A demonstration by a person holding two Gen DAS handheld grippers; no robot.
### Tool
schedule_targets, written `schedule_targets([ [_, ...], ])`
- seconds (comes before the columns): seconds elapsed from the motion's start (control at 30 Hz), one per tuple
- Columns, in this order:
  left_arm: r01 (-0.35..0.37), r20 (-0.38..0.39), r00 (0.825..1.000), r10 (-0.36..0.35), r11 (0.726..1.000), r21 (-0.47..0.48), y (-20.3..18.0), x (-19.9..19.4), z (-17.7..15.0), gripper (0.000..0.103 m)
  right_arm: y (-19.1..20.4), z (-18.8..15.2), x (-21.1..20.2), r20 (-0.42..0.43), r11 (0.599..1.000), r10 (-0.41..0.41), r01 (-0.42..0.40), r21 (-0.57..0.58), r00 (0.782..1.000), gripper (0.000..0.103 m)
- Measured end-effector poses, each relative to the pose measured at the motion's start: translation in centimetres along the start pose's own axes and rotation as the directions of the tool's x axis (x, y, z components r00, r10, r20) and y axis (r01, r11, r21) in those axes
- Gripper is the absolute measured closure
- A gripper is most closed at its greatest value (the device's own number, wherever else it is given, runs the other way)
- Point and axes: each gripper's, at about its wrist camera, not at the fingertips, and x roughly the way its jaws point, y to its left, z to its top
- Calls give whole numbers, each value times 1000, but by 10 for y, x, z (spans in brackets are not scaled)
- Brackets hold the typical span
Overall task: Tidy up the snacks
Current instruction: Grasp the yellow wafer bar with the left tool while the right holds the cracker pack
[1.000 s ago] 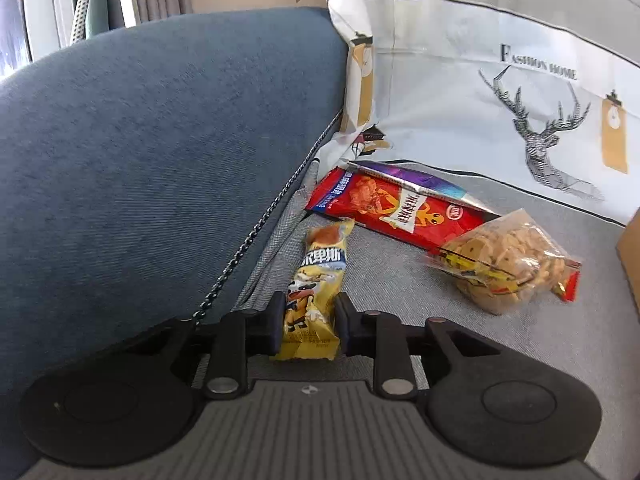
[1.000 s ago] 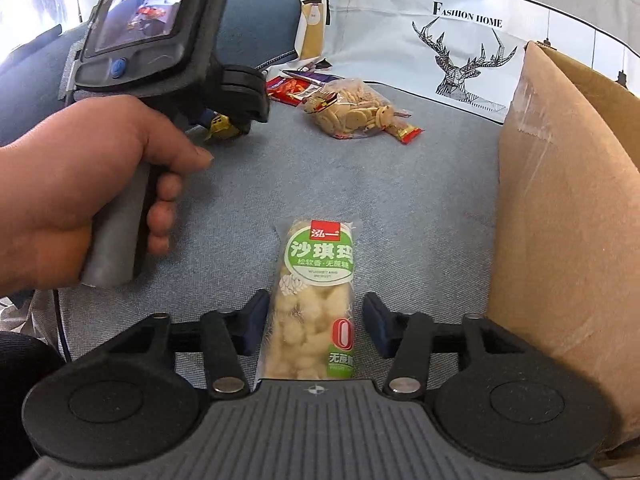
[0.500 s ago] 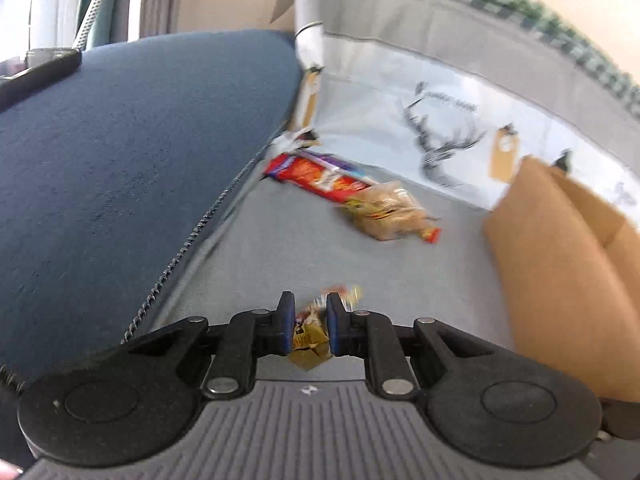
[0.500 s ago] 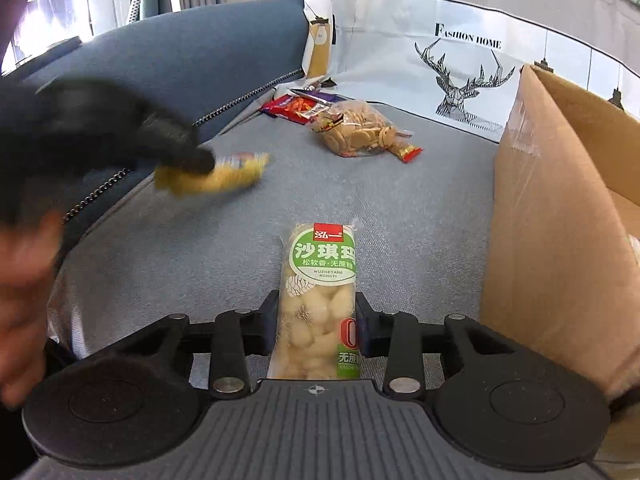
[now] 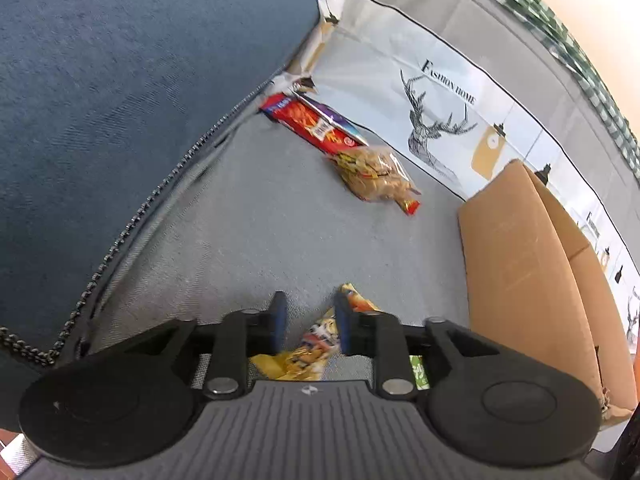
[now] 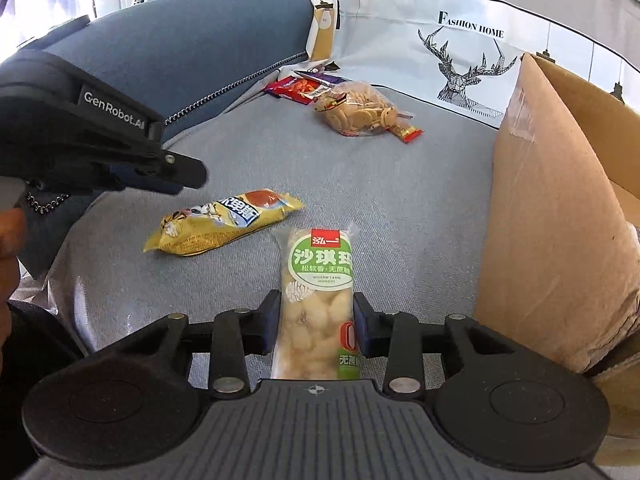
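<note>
A yellow snack bar [image 6: 224,222] lies on the grey sofa seat, also below the fingers in the left wrist view [image 5: 312,350]. My left gripper [image 5: 308,322] is open above it, apart from it; it shows in the right wrist view [image 6: 176,172]. My right gripper [image 6: 316,324] is shut on a green-labelled clear snack pack [image 6: 320,292], its corner visible in the left wrist view [image 5: 418,376]. A clear bag of biscuits [image 6: 360,110] [image 5: 376,176] and a red packet [image 5: 312,124] [image 6: 298,89] lie at the back.
An open cardboard box [image 6: 560,208] [image 5: 528,276] stands on the right of the seat. The blue sofa arm [image 5: 120,100] rises on the left. A deer-print cover [image 6: 460,52] hangs behind.
My left gripper carried the yellow bar back from the far corner, opened, and let it drop onto the seat beside the green pack. My right gripper closed on the green pack.
</note>
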Motion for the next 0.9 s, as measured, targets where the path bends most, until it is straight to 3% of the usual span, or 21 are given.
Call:
schedule_targets([
  [0.4, -30, -112, 993, 49, 984, 173, -26, 29, -11, 62, -3, 0, 6, -17, 1000, 4, -3, 14, 1000, 63],
  [0.63, -49, -110, 991, 76, 971, 232, -34, 32, -16, 62, -2, 0, 5, -16, 1000, 3, -2, 13, 1000, 63],
  [0.73, -61, -103, 991, 88, 968, 245, -36, 32, -17, 71, -2, 0, 5, -14, 1000, 2, -2, 11, 1000, 63],
  [0.8, -65, -103, 990, 94, 966, 249, -37, 33, -17, 84, -2, -1, 5, -12, 1000, 1, -1, 8, 1000, 63],
  [0.9, -70, -93, 991, 96, 965, 251, -37, 31, -17, 88, -2, -1, 4, -9, 1000, 0, 0, 2, 1000, 63],
])
